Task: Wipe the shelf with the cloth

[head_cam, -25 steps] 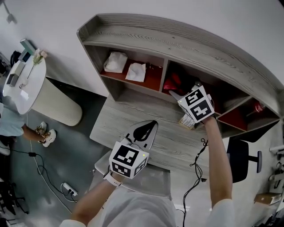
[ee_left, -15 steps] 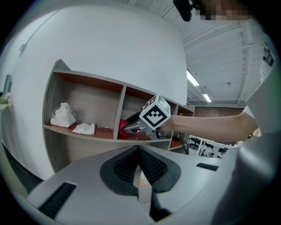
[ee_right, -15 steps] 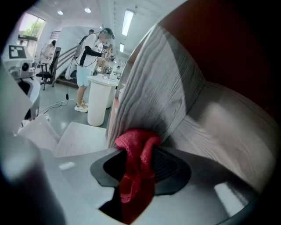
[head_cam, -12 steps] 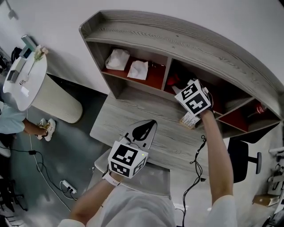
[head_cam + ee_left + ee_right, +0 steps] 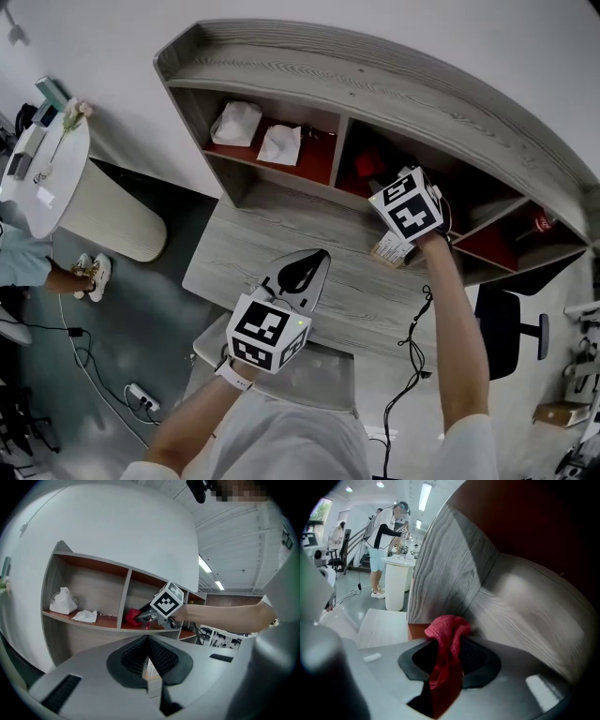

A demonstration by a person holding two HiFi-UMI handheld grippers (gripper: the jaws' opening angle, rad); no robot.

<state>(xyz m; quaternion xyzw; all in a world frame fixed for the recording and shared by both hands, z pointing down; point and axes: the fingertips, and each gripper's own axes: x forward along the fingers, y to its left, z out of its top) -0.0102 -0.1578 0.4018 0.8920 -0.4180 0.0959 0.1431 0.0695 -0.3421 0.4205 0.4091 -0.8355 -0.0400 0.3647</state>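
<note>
The grey wooden shelf [image 5: 394,89] has red-floored compartments. A red cloth [image 5: 447,639] lies in the middle compartment [image 5: 368,166]. My right gripper [image 5: 449,644] reaches into that compartment, and its jaws have just been closing. They now pinch a fold of the cloth, which bunches above the pads and hangs below them. In the head view its marker cube [image 5: 408,211] hides the jaws. In the left gripper view I see the right gripper [image 5: 142,617] at the red cloth [image 5: 131,617]. My left gripper [image 5: 305,272] hangs above the desk, shut and empty [image 5: 146,641].
Two crumpled white tissues [image 5: 236,122] [image 5: 279,145] lie in the left compartment. A small printed box [image 5: 392,251] sits on the desk [image 5: 272,234] below the right gripper. A red can [image 5: 539,225] stands in the right compartment. A cable [image 5: 417,328] hangs over the desk's front edge.
The right gripper has moved slightly up and left, deeper into the middle compartment. The left gripper has stayed where it was.
</note>
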